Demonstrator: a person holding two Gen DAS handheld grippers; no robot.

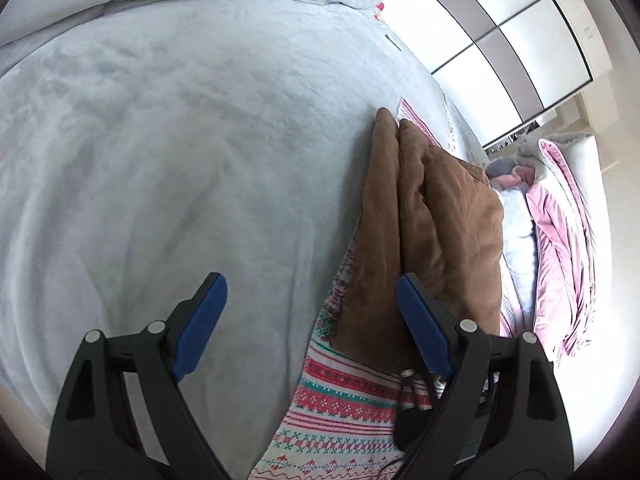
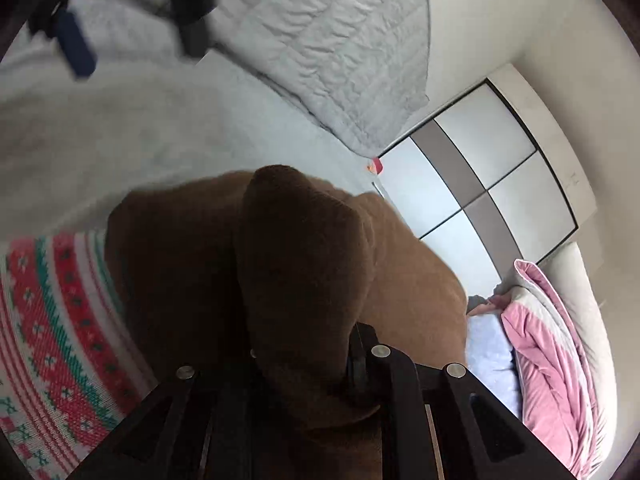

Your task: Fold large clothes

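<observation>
The pale bedspread (image 1: 168,152) gives me a flat folding surface. On it the brown garment (image 1: 432,216) lies over a patterned knit (image 1: 344,400). My right gripper (image 2: 304,364) pinches a brown fold — only its camera shows that. My left gripper (image 1: 312,320) gapes wide, empty.

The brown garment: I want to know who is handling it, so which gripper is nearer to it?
Right. The right gripper is shut on a bunched fold of the brown garment. The left gripper is open above the pale blue bedspread, just beside the garment's edge.
</observation>
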